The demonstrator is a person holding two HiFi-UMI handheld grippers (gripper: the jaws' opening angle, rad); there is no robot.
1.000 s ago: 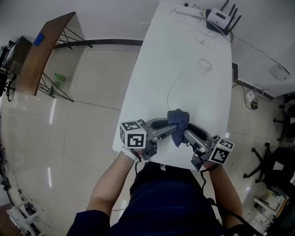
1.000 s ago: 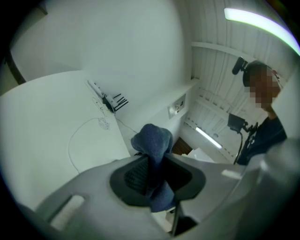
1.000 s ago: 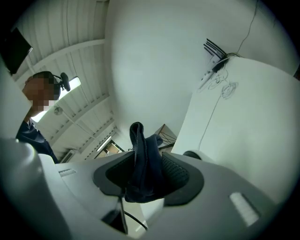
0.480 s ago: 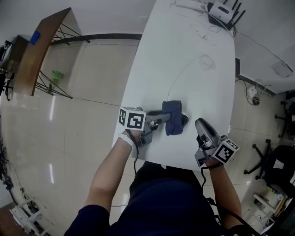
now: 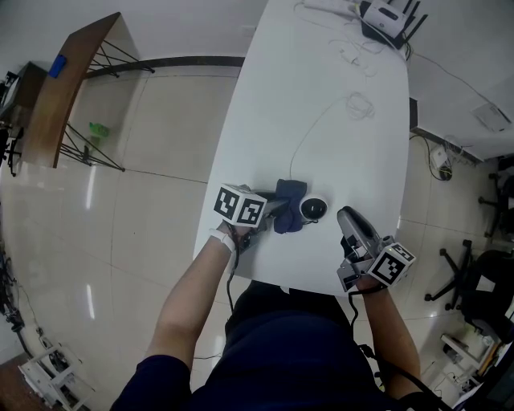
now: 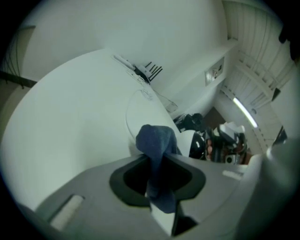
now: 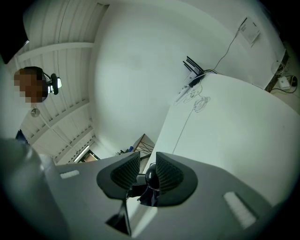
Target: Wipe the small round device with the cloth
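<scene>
No legible text, label, brand, number or sign recorded in the head or either gripper view.

Top edge cuts router (image 5: pixel 379 13); cloth (image 6: pixel 157 140) partly hides device (image 6: pixel 194 143).

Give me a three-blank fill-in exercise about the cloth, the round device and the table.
1. The left claw is shut on the ____ cloth.
2. The small round device rests beside the cloth on the ____ table.
3. The router at the table's far end has black ____.
Missing words: blue; white; antennas.
</scene>
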